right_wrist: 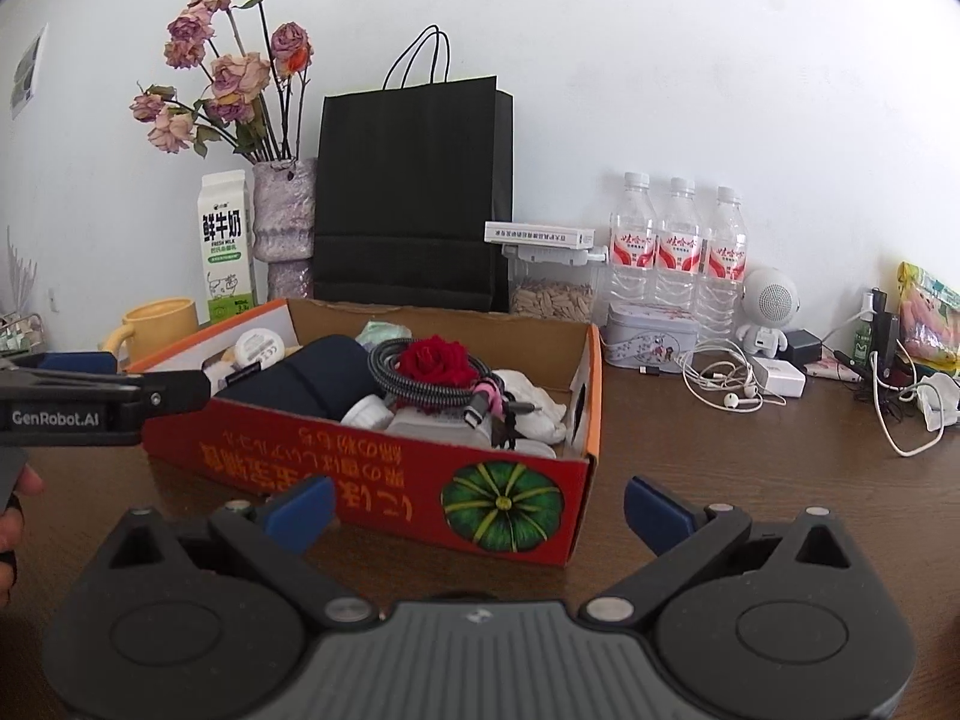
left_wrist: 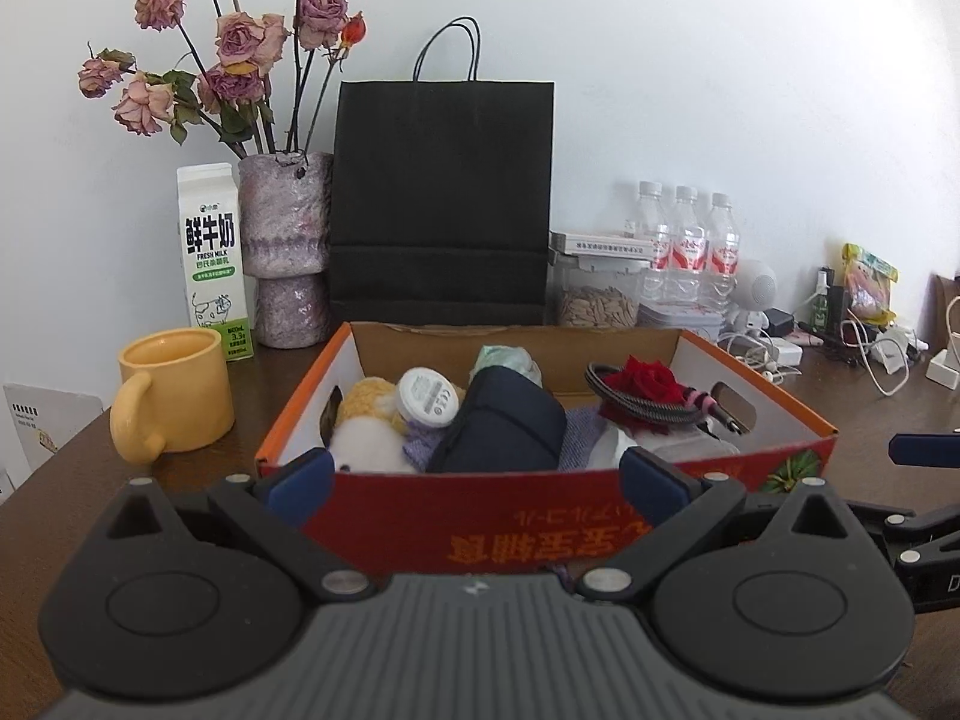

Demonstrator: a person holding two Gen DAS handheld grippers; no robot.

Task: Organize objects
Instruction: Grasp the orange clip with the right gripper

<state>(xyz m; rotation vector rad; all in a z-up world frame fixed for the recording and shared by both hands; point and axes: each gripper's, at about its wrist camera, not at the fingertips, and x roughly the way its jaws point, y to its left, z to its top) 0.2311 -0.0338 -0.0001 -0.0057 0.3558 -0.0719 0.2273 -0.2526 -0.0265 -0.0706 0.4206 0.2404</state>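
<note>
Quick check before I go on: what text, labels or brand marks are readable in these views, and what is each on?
"鲜牛奶" and "FRESH MILK": milk carton, beside the vase.
"GenRobot.AI": side of the left tool, seen from the right wrist.
Orange characters on the red cardboard box: upside down, not reliably readable.
Red labels on the water bottles: too blurred.
Print on the white flat box: too small.
Round white device markings: too small.

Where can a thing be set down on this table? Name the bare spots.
Bare wood lies right of the cardboard box, in front of the earphones, and between the box and yellow mug. The back row by the water bottles and chargers is crowded.
</note>
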